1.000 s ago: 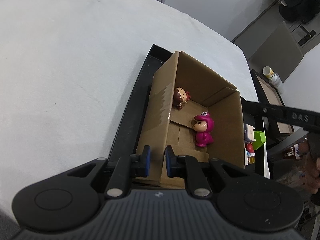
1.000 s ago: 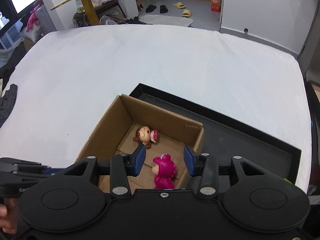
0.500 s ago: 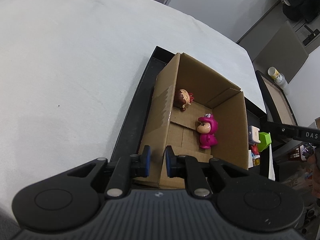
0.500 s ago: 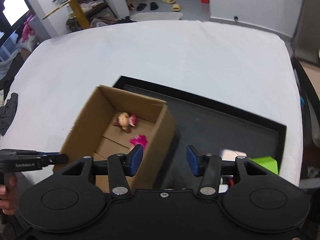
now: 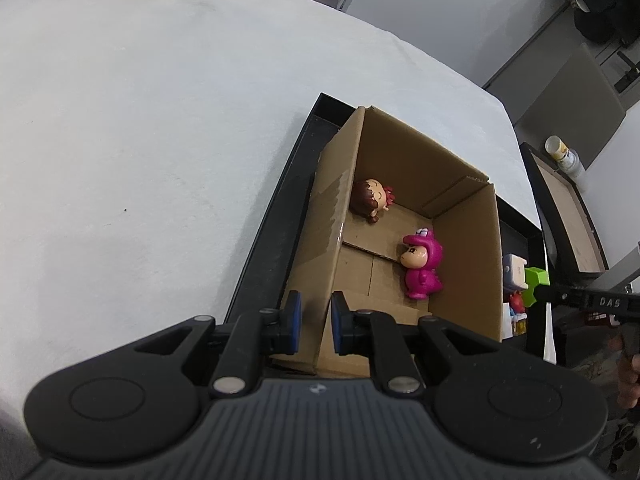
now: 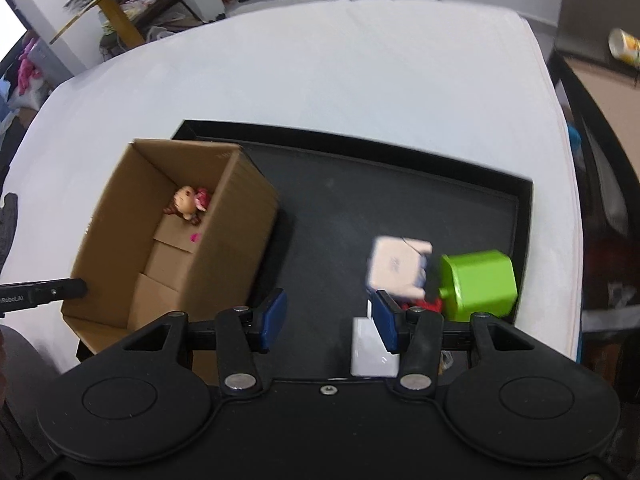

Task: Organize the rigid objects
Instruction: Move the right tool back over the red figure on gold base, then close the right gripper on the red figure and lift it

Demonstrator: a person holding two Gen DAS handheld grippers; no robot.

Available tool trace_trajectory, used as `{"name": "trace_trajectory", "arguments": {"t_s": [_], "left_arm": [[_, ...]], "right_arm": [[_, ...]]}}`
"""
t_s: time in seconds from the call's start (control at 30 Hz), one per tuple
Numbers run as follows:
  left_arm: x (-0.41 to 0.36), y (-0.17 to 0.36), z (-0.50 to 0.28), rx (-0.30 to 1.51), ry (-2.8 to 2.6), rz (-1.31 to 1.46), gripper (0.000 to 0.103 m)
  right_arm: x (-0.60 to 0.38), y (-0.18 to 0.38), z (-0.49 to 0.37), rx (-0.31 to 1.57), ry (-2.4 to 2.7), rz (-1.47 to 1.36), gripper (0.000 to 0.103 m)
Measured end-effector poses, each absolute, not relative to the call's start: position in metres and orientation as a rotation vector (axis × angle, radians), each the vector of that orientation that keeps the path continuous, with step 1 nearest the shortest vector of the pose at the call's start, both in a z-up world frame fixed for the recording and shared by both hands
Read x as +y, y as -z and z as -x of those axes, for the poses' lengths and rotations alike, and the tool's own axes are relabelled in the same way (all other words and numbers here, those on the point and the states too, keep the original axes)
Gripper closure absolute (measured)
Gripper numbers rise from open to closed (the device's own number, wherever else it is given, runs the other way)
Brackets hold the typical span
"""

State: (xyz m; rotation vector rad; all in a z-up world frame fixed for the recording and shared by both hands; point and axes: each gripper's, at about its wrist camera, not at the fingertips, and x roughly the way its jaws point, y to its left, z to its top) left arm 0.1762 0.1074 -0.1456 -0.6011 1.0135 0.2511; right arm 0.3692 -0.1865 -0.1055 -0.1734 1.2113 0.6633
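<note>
While the left tongs (image 5: 313, 322) stay clamped on the near wall of the cardboard box (image 5: 332, 216), the right tongs (image 6: 328, 316), released and empty, have swung rightward off the box to the black tray (image 6: 332, 200). The pink figure (image 5: 420, 266) and doll (image 5: 370, 198) are boxed, so the next pick looks imminent. Ahead and right lie a blurred white toy (image 6: 394, 266) and green block (image 6: 478, 284); a red piece is mostly hidden.

Visible items: one cardboard box (image 5: 460, 184), two figurines inside it, one brown-haired (image 5: 370, 199) and one pink (image 5: 422, 266), one black tray (image 6: 400, 184), one green block (image 6: 478, 282), two white blocks.
</note>
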Motion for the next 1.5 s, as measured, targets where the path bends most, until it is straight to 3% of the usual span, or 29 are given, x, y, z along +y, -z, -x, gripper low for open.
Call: {"name": "trace_trajectory", "arguments": {"t_s": [0.23, 0.4, 0.57, 1.03, 1.23, 1.5], "left_arm": [[0.106, 0.141, -0.173, 1.004, -0.257, 0.595, 0.089], [0.106, 0.142, -0.171, 1.005, -0.259, 0.597, 0.089], [0.106, 0.142, -0.171, 1.005, -0.256, 0.601, 0.089], [0.114, 0.147, -0.171, 1.009, -0.237, 0.641, 0.089], [0.115, 0.148, -0.173, 1.011, -0.229, 0.65, 0.089], [0.116, 0.148, -0.172, 1.012, -0.226, 0.654, 0.089]], "right_arm": [[-0.205, 0.117, -0.376, 1.238, -0.621, 0.171, 0.057], [-0.212, 0.127, -0.377, 1.255, -0.596, 0.186, 0.067], [-0.216, 0.14, -0.381, 1.268, -0.545, 0.204, 0.069], [-0.202, 0.163, -0.385, 1.278, -0.492, 0.287, 0.064], [-0.193, 0.164, -0.386, 1.274, -0.49, 0.311, 0.051], [-0.202, 0.162, -0.392, 1.281, -0.473, 0.283, 0.055]]}}
